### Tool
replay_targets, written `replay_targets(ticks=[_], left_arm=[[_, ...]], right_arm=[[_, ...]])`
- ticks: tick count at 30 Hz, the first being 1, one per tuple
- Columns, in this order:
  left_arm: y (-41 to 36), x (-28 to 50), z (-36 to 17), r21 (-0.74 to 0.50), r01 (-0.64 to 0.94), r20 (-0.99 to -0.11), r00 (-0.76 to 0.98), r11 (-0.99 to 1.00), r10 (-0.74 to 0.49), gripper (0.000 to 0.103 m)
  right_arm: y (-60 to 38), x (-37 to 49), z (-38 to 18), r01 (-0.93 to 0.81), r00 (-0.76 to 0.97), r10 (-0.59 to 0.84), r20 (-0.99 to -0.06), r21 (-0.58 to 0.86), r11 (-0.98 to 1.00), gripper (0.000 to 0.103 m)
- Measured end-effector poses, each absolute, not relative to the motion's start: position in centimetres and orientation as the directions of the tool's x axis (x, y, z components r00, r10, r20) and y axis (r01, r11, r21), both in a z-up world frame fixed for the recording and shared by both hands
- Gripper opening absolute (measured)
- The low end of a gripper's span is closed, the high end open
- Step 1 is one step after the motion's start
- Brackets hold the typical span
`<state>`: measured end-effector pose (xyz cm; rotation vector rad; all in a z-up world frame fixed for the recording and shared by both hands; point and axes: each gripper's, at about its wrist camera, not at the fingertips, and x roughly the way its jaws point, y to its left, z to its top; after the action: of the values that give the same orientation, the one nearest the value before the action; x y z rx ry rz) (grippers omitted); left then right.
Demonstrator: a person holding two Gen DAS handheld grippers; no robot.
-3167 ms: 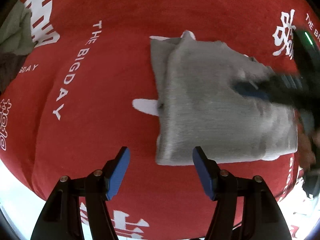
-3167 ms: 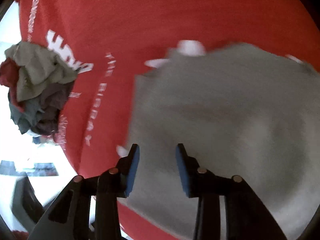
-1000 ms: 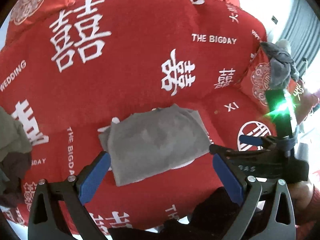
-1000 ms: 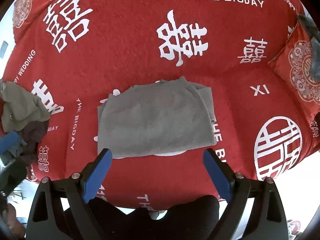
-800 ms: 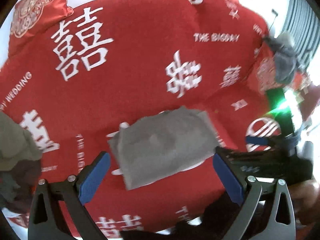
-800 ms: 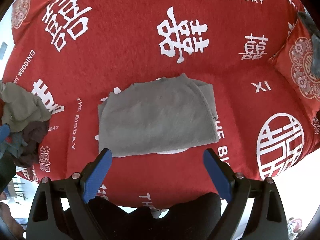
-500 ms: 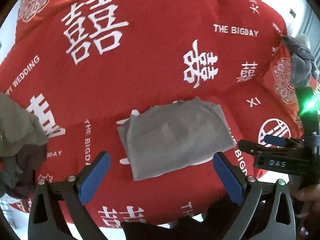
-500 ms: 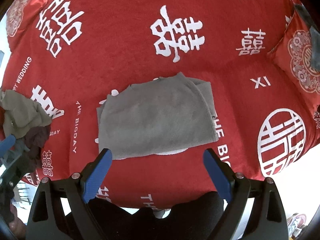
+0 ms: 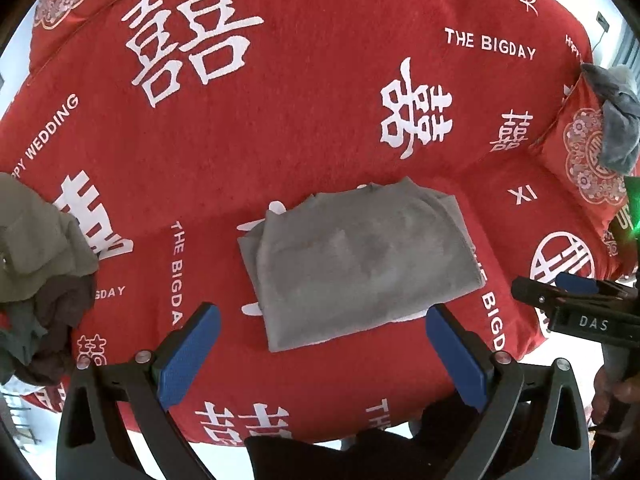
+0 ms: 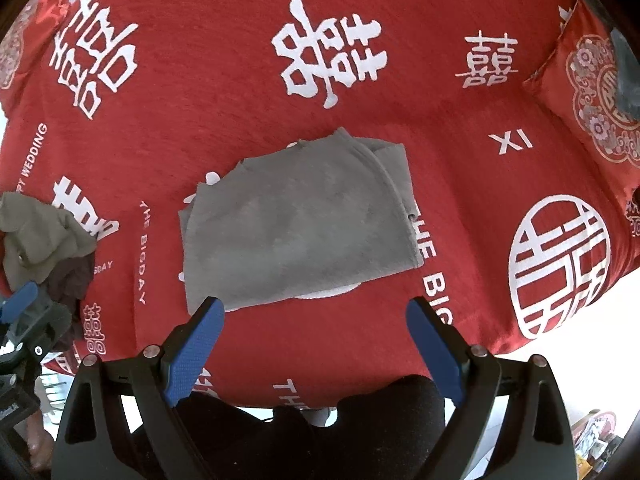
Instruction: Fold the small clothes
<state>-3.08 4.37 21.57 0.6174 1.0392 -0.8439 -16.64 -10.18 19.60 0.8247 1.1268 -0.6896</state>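
Folded grey knit garment (image 9: 356, 264) lies flat mid red printed blanket (image 9: 320, 120), long axis left-right, ahead of both. Left gripper (image 9: 320, 354) and right gripper (image 10: 314, 346): 2 wide-open, empty, equidistant.

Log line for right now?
left gripper: open, empty | right gripper: open, empty | grey garment: folded, flat on red blanket

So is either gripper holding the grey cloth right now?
No, the left gripper and right gripper both stand wide open with nothing between their pads, while the folded grey cloth lies apart on the red blanket.
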Motion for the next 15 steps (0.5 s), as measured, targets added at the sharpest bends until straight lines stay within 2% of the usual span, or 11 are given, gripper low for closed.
replay_targets(ticks=[15], left_arm=[[3.7, -2.2, 19.1, 0.039, 0.808, -0.945, 0.222, 0.588, -0.241, 0.103]], right_arm=[[-11.2, -18.0, 18.3, 0.824, 0.252, -0.035, -0.967, 0.196, 0.531, 0.094]])
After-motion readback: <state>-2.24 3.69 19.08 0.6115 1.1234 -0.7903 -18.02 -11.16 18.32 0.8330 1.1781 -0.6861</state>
